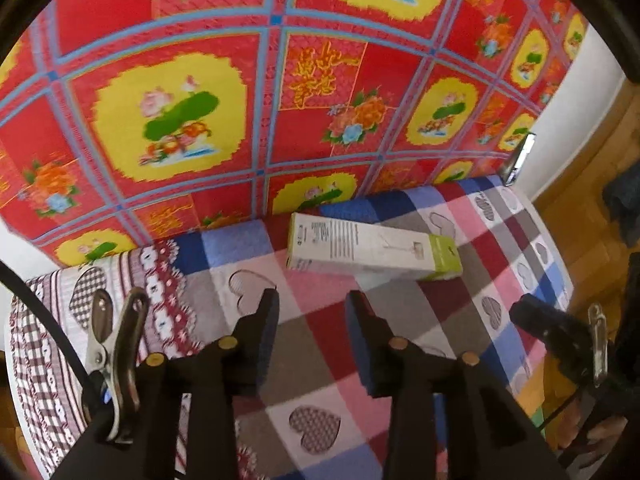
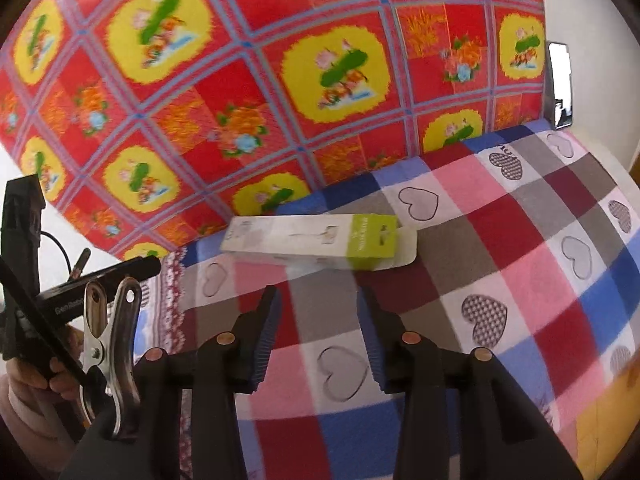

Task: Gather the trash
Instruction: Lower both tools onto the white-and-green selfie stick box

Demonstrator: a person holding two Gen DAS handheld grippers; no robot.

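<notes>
A long white carton with a green end (image 1: 372,252) lies flat on the checked heart-print cloth (image 1: 472,280), close to the red flowered sheet behind it. My left gripper (image 1: 312,300) hovers just short of the carton, open, with only cloth showing between its fingers. In the right wrist view the same carton (image 2: 316,240) lies ahead of my right gripper (image 2: 318,296), which is also open and holds nothing. The right gripper's black body (image 1: 560,336) shows at the right edge of the left wrist view. A hand (image 2: 36,376) holding the left gripper shows at the left edge of the right wrist view.
The red and yellow flowered sheet (image 1: 240,80) stands upright behind the cloth. A shiny metal clip (image 2: 560,84) sits at its right end. Beyond the cloth's right edge is wooden floor (image 1: 588,220). A metal spring clamp (image 1: 116,352) rides on the left gripper.
</notes>
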